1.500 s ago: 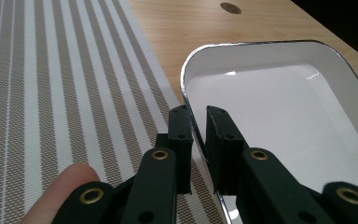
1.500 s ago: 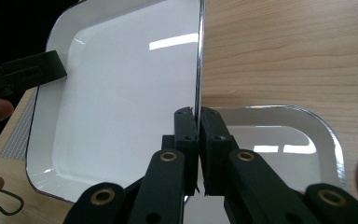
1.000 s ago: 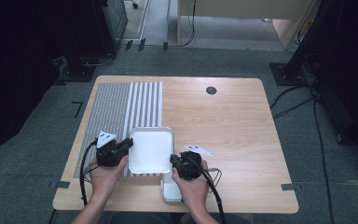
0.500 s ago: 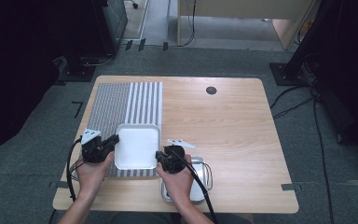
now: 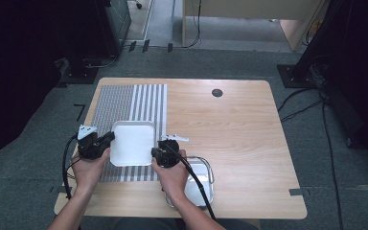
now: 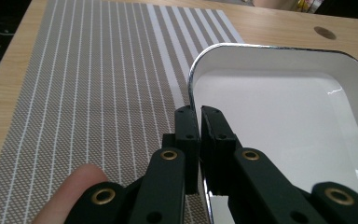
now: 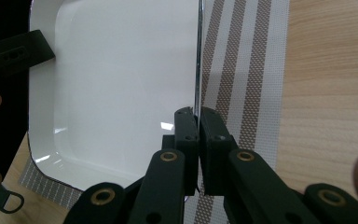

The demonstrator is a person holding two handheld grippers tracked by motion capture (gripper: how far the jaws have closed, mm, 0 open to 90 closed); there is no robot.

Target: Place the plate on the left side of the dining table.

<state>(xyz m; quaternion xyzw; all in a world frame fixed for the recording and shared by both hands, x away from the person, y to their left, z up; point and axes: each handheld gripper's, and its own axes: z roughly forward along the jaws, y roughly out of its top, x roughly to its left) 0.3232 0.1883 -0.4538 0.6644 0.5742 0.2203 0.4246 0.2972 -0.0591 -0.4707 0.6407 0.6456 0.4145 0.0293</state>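
hidden: metal tin [image 5: 199,179] on the bare wooden table [image 5: 239,129], near edge, partly covered by right hand [image 5: 171,173] and cable; its contents can't be made out
cut off: forearms run off the bottom of the high view; a fingertip [image 6: 81,184] cut by the left gripper view's bottom edge
left gripper [image 5: 106,139]: jaws nearly closed, pinching the left rim of the white tray [image 5: 133,142]; rim sits between the jaws in its own view [image 6: 199,122]
right gripper [image 5: 155,152]: jaws nearly closed on the tray's right rim, rim edge-on between them [image 7: 197,122]
left hand [image 5: 88,165]: wrapped round gripper body, pointing right toward tray
right hand: wrapped round gripper body, pointing left, cable trailing back over wrist
tray: held from both sides over the striped placemat [image 5: 124,103], left part of table; touching mat or lifted, can't tell; inside white, glossy
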